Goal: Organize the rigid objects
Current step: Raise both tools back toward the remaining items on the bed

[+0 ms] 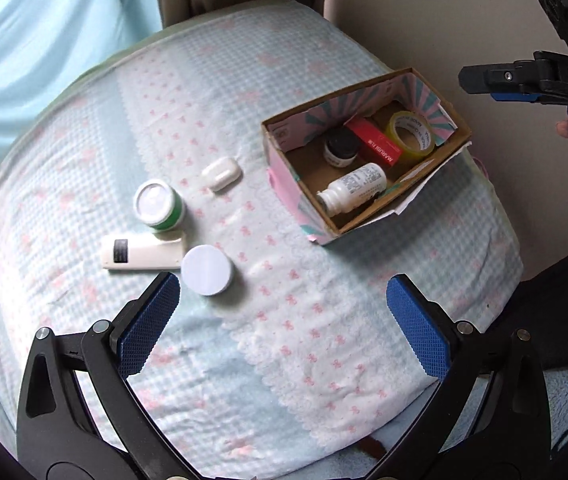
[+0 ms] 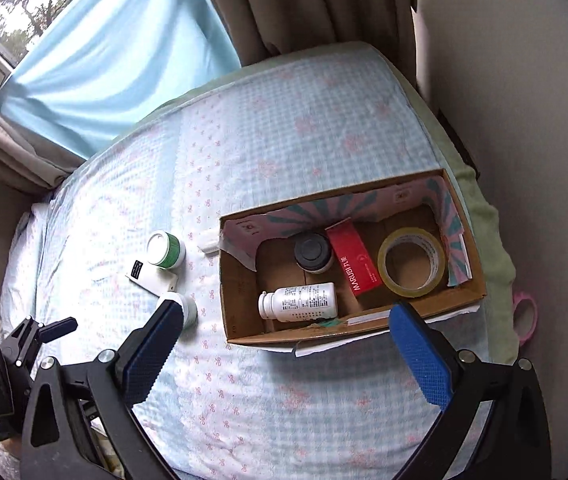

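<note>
A cardboard box lies on the bed. It holds a white pill bottle, a dark-lidded jar, a red carton and a tape roll. Left of it on the bedspread lie a green-banded jar, a white tube, a white round jar and a small white case. My left gripper is open and empty above the bedspread. My right gripper is open and empty near the box's front wall.
The bed has a blue checked cover with pink bows. A wall stands to the right, curtains behind. A pink tape ring lies at the bed's right edge. The right gripper's body shows at the upper right of the left wrist view.
</note>
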